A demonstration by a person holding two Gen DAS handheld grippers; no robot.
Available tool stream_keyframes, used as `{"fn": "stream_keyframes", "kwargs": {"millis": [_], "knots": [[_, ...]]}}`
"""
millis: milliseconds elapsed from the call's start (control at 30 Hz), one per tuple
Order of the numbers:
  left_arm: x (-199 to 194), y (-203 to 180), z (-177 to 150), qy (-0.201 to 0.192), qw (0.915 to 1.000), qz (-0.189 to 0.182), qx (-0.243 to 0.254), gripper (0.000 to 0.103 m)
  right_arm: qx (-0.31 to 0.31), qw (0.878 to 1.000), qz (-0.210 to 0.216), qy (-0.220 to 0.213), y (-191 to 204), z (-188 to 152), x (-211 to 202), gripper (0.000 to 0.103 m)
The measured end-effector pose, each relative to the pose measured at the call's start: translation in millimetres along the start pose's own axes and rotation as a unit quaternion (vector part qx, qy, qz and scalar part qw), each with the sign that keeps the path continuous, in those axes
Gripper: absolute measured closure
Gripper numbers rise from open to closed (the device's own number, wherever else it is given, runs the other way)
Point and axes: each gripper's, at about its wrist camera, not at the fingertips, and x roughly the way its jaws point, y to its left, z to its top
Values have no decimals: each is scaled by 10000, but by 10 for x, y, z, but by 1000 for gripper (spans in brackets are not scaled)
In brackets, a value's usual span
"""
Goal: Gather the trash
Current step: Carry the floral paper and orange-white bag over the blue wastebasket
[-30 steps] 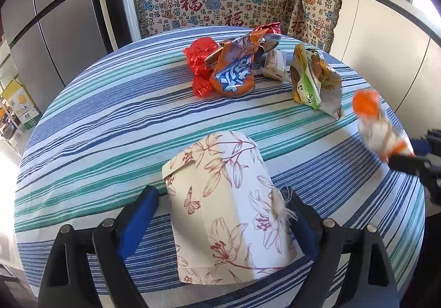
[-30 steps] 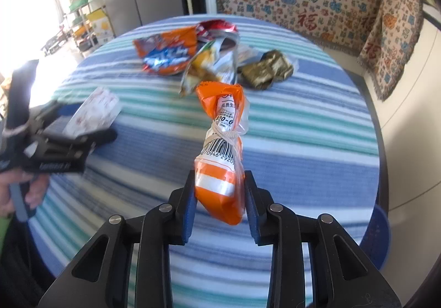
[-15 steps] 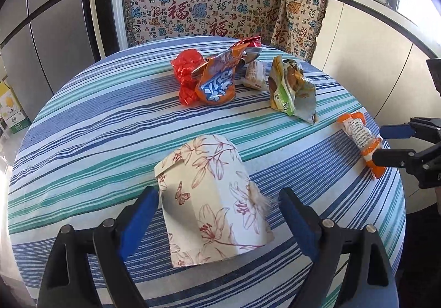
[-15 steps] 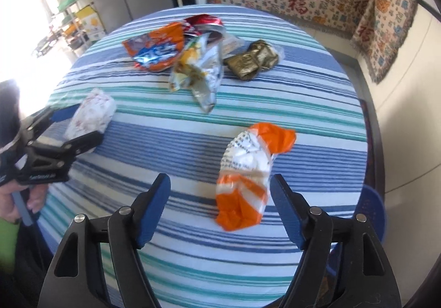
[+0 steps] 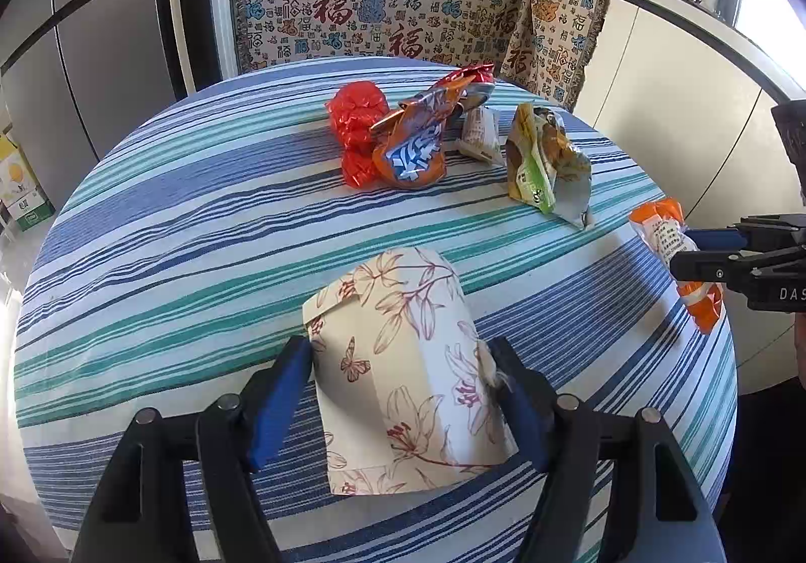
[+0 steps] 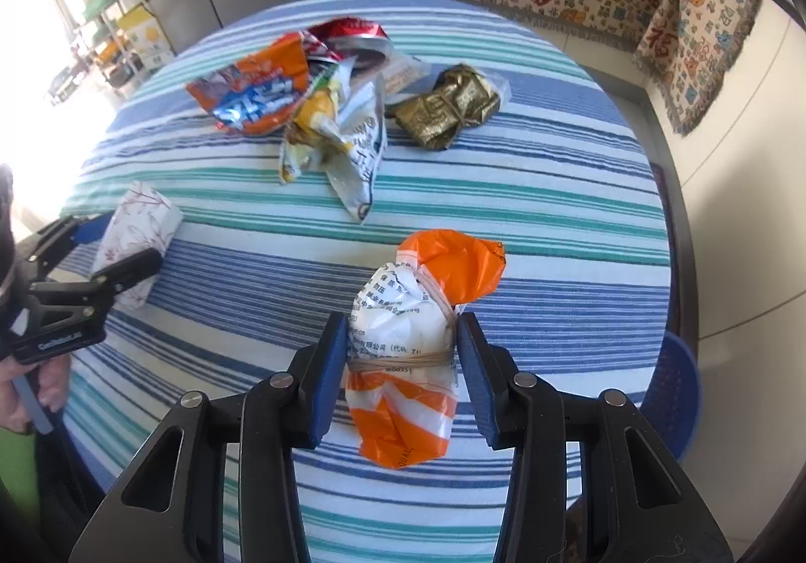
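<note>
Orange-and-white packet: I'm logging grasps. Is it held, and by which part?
Cannot tell: the right gripper has its pads against or just off the orange-and-white packet at its banded middle, but it lies on the tablecloth.

Sharp, sunlit fisheye views; left edge glare, curved margins.

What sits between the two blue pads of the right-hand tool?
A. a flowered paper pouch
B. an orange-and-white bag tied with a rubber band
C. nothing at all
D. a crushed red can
B: in the right wrist view the orange-and-white bag lies on the striped tablecloth between the pads of the right tool.
</note>
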Motion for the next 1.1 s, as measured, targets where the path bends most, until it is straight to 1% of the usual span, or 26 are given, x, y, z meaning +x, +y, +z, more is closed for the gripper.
{"fn": "stream_keyframes", "kwargs": {"millis": [67,267,433,567,667,833,1000,1100], "knots": [[-57,-15,-5,-57,9999,-99,-30,30,32,9999,86,-83,-33,-45,-65,58],[-153,-133,-55,-144,9994,-312,-23,30,137,9996,145,-212,-221,-150,-152,58],[-209,-389,-7,-194,9992,-304,167,30,316,9986,214,-358,-468,-250,-278,58],[-301,-706,100,-275,9982,-414,326,30,500,9973,111,-522,-748,-333,-436,58],[-352,-1068,240,-337,9959,-711,439,30,720,9954,-57,-628,-1063,-421,-569,58],[-317,-1852,454,-364,9892,-1101,898,30,1192,9890,-434,-756,-1712,-658,-818,58],[-120,-2759,621,-267,9791,-1507,1338,30,1626,9814,-724,-723,-2310,-890,-918,58],[72,-3077,739,-142,9741,-1743,1433,30,1848,9768,-820,-701,-2593,-999,-917,58]]}}
